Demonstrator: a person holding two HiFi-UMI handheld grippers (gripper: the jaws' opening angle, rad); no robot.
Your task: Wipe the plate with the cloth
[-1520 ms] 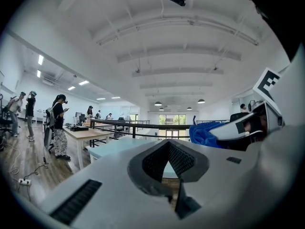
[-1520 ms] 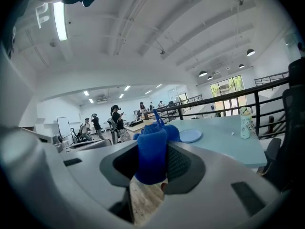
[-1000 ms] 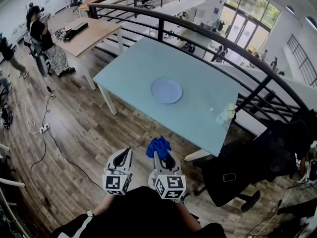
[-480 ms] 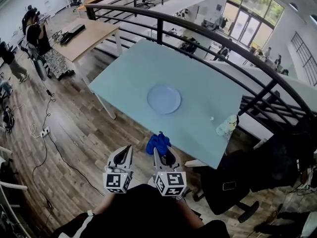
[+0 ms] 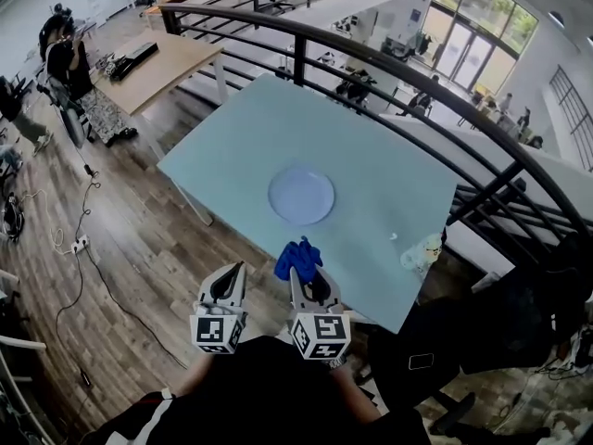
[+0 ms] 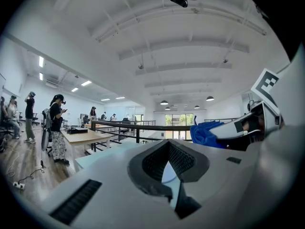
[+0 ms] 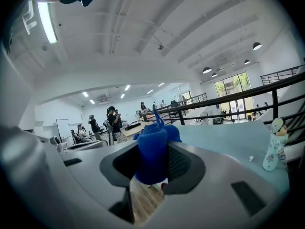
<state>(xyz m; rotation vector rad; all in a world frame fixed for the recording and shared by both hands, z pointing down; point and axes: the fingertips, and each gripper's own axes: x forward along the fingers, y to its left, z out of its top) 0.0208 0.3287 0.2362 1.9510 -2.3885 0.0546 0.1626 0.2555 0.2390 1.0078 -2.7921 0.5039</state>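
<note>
Right gripper (image 5: 298, 274) clamped on the blue cloth (image 5: 297, 256) at the table's (image 5: 398, 179) near edge, short of the plate (image 5: 301, 195) (bare, mid-table) — left gripper (image 5: 235, 274) jaws together, empty

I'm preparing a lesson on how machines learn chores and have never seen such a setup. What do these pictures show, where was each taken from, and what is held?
There is no robot here: a person holds a two-jaw tool, a gripper, in each hand. The wide picture comes from a camera on the person's head, looking steeply down. The other two come from cameras riding on the grippers, looking along their jaws. Ahead stands a pale blue-green rectangular table bearing a round pale blue plate near its middle and a small pale figurine near its right edge. The right gripper is shut on a crumpled bright blue cloth; the left gripper is shut and holds nothing. Both are short of the plate, so wiping has not begun.
</note>
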